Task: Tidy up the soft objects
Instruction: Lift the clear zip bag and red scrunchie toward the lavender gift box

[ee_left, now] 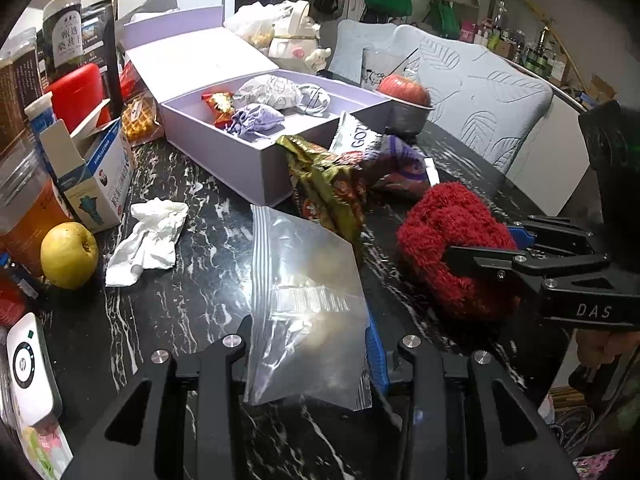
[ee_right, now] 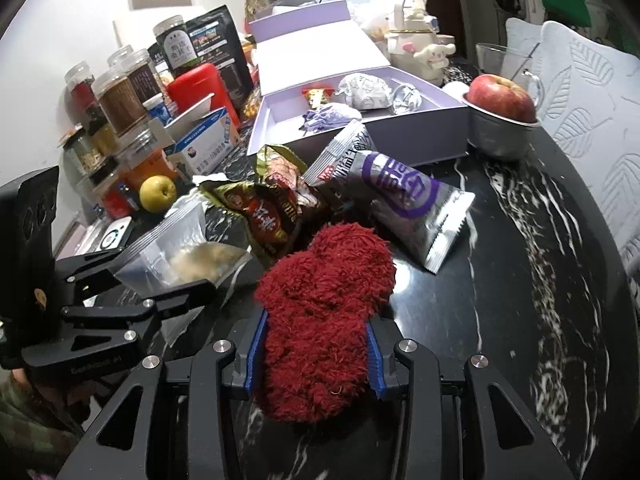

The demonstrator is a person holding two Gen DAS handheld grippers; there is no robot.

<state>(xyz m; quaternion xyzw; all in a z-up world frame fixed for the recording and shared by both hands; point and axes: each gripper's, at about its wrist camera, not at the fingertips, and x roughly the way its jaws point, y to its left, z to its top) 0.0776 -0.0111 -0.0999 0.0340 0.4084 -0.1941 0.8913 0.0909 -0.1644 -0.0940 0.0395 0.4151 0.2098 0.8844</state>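
My right gripper (ee_right: 314, 350) is shut on a fluffy red sock (ee_right: 320, 320), held just above the black marble table (ee_right: 500, 280); the sock also shows in the left wrist view (ee_left: 452, 236) with the right gripper (ee_left: 480, 248) clamped on it. My left gripper (ee_left: 308, 356) is shut on a clear zip bag (ee_left: 304, 292), which also shows in the right wrist view (ee_right: 180, 248). An open lilac box (ee_left: 240, 152) behind holds small pouches and wrapped items (ee_left: 272, 92).
Snack packets (ee_left: 332, 176) lie between the box and the sock. A crumpled white tissue (ee_left: 148, 236), a yellow apple (ee_left: 68, 254), a medicine carton (ee_left: 96, 176) and jars stand at left. A red apple in a metal cup (ee_right: 500, 120) stands at right.
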